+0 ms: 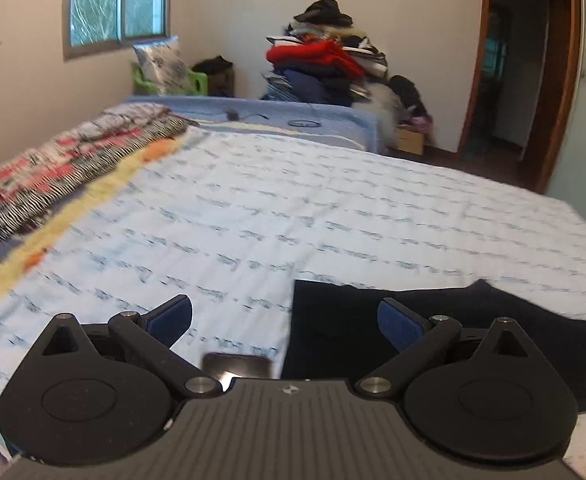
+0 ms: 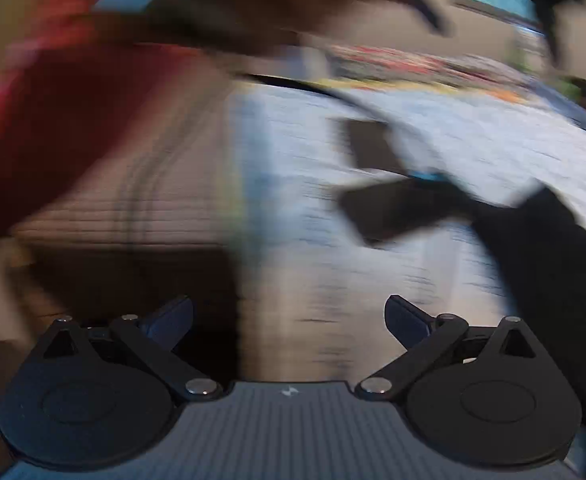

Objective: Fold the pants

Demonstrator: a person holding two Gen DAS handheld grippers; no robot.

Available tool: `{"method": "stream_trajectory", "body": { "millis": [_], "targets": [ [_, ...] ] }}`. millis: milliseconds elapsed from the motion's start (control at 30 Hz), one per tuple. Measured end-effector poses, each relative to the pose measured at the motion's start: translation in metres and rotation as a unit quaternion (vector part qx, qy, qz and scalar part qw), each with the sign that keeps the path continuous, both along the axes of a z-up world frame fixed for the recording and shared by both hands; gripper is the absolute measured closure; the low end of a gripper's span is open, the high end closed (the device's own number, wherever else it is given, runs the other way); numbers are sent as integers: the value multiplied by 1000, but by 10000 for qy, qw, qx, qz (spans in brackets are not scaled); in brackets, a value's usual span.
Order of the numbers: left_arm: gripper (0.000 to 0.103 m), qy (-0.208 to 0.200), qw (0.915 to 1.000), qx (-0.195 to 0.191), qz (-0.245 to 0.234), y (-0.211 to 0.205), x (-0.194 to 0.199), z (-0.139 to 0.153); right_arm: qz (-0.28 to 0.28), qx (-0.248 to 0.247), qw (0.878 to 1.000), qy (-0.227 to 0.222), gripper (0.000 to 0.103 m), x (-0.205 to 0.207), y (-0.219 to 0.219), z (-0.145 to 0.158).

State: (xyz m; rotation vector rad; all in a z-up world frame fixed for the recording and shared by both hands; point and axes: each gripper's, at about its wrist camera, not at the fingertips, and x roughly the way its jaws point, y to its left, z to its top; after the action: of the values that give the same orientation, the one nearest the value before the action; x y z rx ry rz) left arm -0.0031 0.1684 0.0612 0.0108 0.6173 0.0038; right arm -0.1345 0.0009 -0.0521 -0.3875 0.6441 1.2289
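Note:
Dark navy pants lie flat on the light blue patterned bedspread, at the lower right of the left wrist view. My left gripper is open and empty, low over the bed, with its right finger over the pants' left edge. The right wrist view is heavily blurred by motion. My right gripper is open and empty there. A dark cloth shape, likely the pants, shows at its right, and a dark gripper-like shape lies over the bedspread.
A phone lies on the bed just ahead of the left gripper. A striped folded blanket lies at the bed's left. A tall clothes pile stands at the far end. A doorway is at the right.

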Motion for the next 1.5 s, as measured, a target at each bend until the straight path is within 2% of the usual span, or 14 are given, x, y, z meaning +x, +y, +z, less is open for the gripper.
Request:
{"method": "stream_trajectory", "body": {
  "millis": [67, 133, 167, 233, 300, 367, 467, 533, 667, 767, 933, 1067, 1267, 1500],
  "targets": [
    [3, 176, 9997, 161, 0, -2, 4, -7, 124, 251, 9994, -217, 0, -13, -8, 10],
    [3, 325, 9995, 12, -14, 2, 0, -13, -597, 336, 9961, -560, 0, -3, -23, 21],
    [2, 406, 9991, -129, -76, 4, -3, -16, -1157, 224, 9886, -936, 0, 4, -30, 25],
    [2, 517, 9982, -301, -104, 8, -7, -23, -2284, -105, 9579, -1737, 0, 25, -40, 25],
    [3, 592, 9980, -240, -31, 7, -7, -31, -3067, -487, 9299, -1972, 0, 53, -47, 16],
    [3, 727, 9972, -187, -21, 7, -4, -40, -3471, -730, 9118, -2068, 0, 73, -50, 4],
    [3, 899, 9951, -391, -112, 7, 1, -48, -3542, -1073, 8927, -2573, 0, 76, -38, -9],
    [3, 997, 9942, -382, -113, 4, 6, -53, -3298, -1157, 8951, -2767, 0, 72, -30, -12],
    [5, 983, 9951, -1, 77, -6, 14, -63, -2868, -1347, 9095, -2692, 1, 73, -9, -24],
    [4, 1018, 9944, 206, 186, -8, 19, -70, -2803, -1556, 9075, -2716, 1, 77, 6, -33],
    [4, 1074, 9937, 32, 325, 0, 27, -77, -2914, -1897, 8950, -2794, 1, 91, 11, -41],
    [3, 892, 9933, 486, 549, -9, 32, -77, -2758, -1987, 8991, -2757, 1, 89, 11, -45],
    [2, 883, 9905, 673, 814, -17, 47, -82, -2879, -1883, 9019, -2613, 1, 93, 6, -49],
    [2, 942, 9875, 832, 948, -17, 53, -88, -2853, -1938, 8979, -2737, 1, 94, 9, -49]
  ]
}}
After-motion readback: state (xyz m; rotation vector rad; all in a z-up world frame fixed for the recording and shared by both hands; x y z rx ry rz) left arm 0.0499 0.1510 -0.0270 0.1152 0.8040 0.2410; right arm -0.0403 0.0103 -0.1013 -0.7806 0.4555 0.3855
